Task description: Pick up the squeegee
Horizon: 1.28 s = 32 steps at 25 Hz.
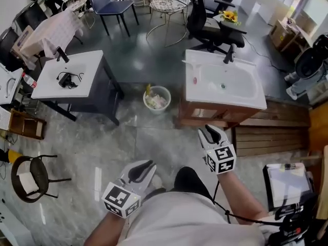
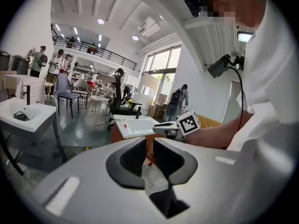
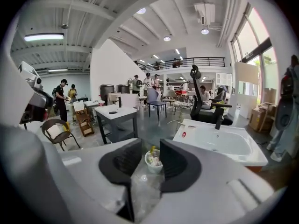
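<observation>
I cannot make out a squeegee for certain in any view. A white sink [image 1: 225,102] on a wooden cabinet stands ahead, with a small red item [image 1: 195,80] near its left rim. My right gripper [image 1: 210,132] hovers just before that cabinet, jaws open and empty. In the right gripper view [image 3: 150,148] a white bin [image 3: 153,162] shows through the gap, far off. My left gripper [image 1: 145,169] hangs lower left over the floor. Its pads [image 2: 133,157] stand a narrow slit apart with nothing between them. A second sink table [image 1: 77,60] at the left carries a black object [image 1: 66,79].
The bin [image 1: 157,97] of scraps sits on the floor between the two sink units. A black office chair [image 1: 212,27], a blue chair [image 1: 110,6] and a round wire table [image 1: 166,5] stand behind. A round black chair [image 1: 31,178] is at the left, wooden slats [image 1: 266,137] at the right.
</observation>
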Tool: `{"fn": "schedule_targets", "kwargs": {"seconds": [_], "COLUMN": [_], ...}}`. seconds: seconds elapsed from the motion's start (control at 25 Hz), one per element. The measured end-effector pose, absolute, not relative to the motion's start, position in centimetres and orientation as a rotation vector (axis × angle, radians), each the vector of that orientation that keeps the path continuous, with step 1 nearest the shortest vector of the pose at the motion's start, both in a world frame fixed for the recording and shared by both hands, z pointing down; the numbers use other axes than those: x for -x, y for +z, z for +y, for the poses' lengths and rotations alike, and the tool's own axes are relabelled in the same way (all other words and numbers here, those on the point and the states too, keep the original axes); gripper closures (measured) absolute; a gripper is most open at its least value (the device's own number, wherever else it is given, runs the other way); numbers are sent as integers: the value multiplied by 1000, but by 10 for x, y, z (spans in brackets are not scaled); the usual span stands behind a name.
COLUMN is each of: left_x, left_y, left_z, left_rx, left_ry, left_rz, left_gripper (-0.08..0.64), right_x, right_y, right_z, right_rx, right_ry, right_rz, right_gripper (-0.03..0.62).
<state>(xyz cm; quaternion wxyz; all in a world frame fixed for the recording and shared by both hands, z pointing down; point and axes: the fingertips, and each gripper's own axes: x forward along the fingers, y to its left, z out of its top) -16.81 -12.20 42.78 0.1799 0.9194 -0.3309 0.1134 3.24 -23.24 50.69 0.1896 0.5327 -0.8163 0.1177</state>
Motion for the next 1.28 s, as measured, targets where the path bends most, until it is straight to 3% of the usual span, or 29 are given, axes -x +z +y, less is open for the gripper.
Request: {"fn": "schedule_targets", "kwargs": {"seconds": [0.4, 0.76, 1.28], "left_x": [154, 137, 145], "left_y": [421, 414, 410], "left_z": [-248, -330, -365], "left_rx": [-2508, -2386, -2257], "left_ry": [294, 367, 414], "left_rz": [-1136, -1341, -1512], "left_gripper": [514, 514, 514], "right_x": [-75, -127, -132], "right_y": [554, 626, 675], "right_z": [-426, -575, -673], "right_rx": [-1518, -1604, -1695], "right_ry": [401, 523, 634], "right_rz": [-2261, -2132, -2042], "right_gripper": [486, 416, 416]}}
